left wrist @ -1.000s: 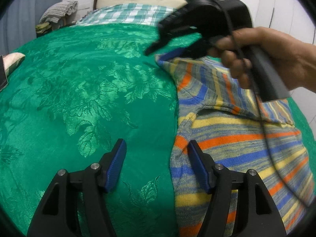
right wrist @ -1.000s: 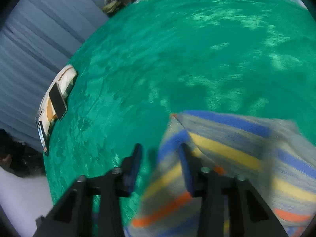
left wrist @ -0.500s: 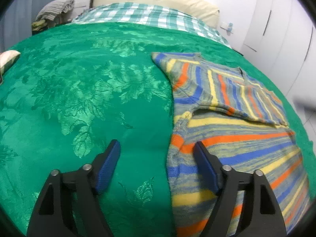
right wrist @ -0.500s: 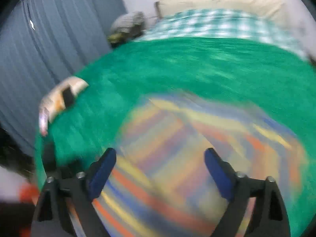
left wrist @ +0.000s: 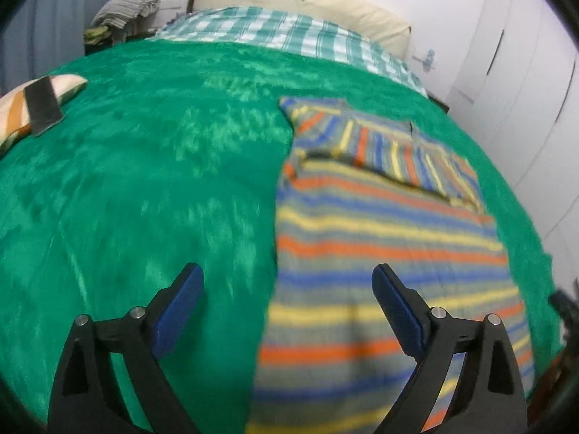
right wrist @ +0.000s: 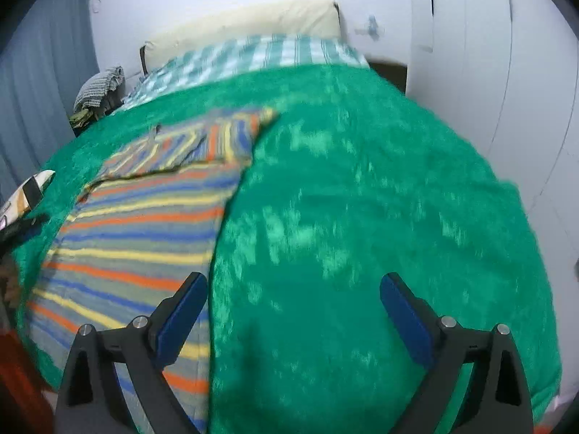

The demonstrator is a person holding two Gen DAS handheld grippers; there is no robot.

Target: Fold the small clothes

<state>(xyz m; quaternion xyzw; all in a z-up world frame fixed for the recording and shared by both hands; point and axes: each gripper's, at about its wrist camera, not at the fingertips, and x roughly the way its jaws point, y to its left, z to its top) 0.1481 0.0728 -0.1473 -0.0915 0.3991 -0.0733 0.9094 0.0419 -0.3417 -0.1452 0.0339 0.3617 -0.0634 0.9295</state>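
A sweater (left wrist: 380, 224) striped in grey, blue, orange and yellow lies flat on the green bedspread (left wrist: 144, 181), with its sleeves folded across its upper part. My left gripper (left wrist: 286, 275) hovers over the sweater's left edge near the hem. Its jaws are opening and nothing is pressed between the pads. My right gripper (right wrist: 294, 282) hangs over the sweater's (right wrist: 144, 217) right edge and the bare bedspread (right wrist: 362, 217). Its jaws are opening too, and it holds nothing.
A striped cushion (left wrist: 36, 105) with a dark flat object on it lies at the bed's left side. At the head are a checked sheet (left wrist: 282, 32) and a cream pillow (left wrist: 300, 3). A pile of clothes (left wrist: 126, 3) sits beyond; white wardrobe doors (left wrist: 524, 72) stand on the right.
My right gripper let go of the sleeve, opened wide and swung over to the sweater's right side. The hand left the left wrist view. My left gripper opened wider and drew back.
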